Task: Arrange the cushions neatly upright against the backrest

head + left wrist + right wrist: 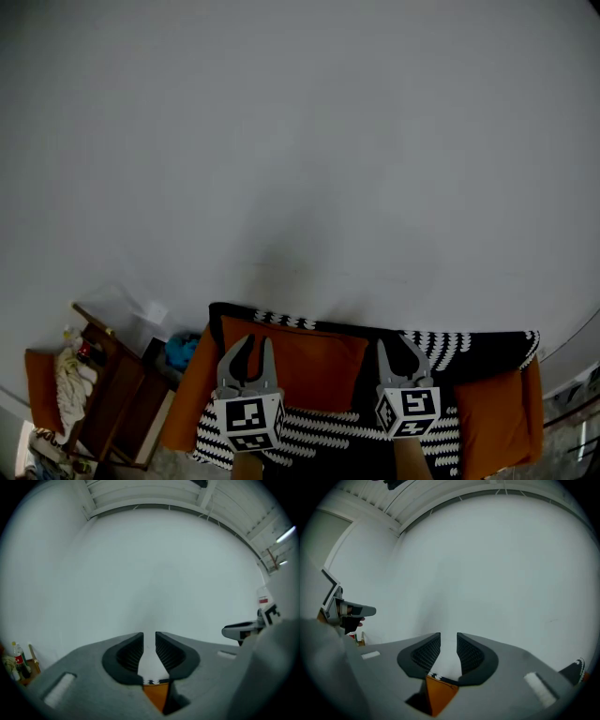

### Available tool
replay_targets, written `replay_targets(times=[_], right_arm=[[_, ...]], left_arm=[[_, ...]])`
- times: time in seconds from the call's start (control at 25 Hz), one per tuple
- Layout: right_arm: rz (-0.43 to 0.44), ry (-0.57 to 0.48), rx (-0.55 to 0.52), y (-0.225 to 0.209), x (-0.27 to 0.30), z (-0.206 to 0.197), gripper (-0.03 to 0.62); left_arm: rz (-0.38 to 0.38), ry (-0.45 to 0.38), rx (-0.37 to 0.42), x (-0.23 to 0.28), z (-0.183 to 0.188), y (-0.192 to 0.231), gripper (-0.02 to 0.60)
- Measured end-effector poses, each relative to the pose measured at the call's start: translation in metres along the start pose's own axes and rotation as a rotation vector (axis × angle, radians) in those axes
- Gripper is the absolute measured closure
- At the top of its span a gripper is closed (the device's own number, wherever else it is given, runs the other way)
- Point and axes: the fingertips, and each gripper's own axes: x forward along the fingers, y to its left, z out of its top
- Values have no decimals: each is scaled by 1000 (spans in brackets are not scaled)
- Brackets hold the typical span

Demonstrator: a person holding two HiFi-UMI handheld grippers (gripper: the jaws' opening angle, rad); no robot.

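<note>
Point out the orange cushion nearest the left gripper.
In the head view, the orange cushion stands against the backrest, behind the left gripper and left of the right gripper.

No words or numbers are readable. The left marker cube and right marker cube, before the sofa, show only black-and-white squares. The bottle's red label, left of the sofa, may be printed but is too small to read.
</note>
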Motion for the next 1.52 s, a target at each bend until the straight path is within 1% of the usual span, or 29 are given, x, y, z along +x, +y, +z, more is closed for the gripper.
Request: replay_targets(times=[0.12, 0.2, 0.32, 0.44, 0.72, 1.0, 1.12, 1.32, 1.52], right_arm=[[-9, 7, 5, -31, -24, -5, 456], [-30, 13, 7, -52, -41, -9, 435], [-92, 17, 11, -81, -69, -13, 413], [-173, 16, 20, -105, -99, -17, 410], [-404, 22, 42, -141, -168, -29, 407], [-705, 36, 88, -159, -255, -54, 404], [-816, 48, 102, -165, -296, -64, 403], [-973, 54, 119, -175, -355, -72, 402], [-1077, 59, 127, -189, -391, -77, 402]], left_arm=[[-37, 7, 14, -3, -1, -37, 480], [-56, 3, 19, -5, 0, -57, 457], [-98, -6, 22, -9, 0, -85, 430], [-170, -7, 26, -9, -1, -115, 419], [-414, -2, 45, 5, -7, -184, 413], [-703, 4, 83, 8, -18, -257, 411], [-810, 4, 89, 0, -23, -291, 411], [-962, 3, 106, -19, -27, -346, 411], [-1063, 1, 122, -27, -29, -391, 411]])
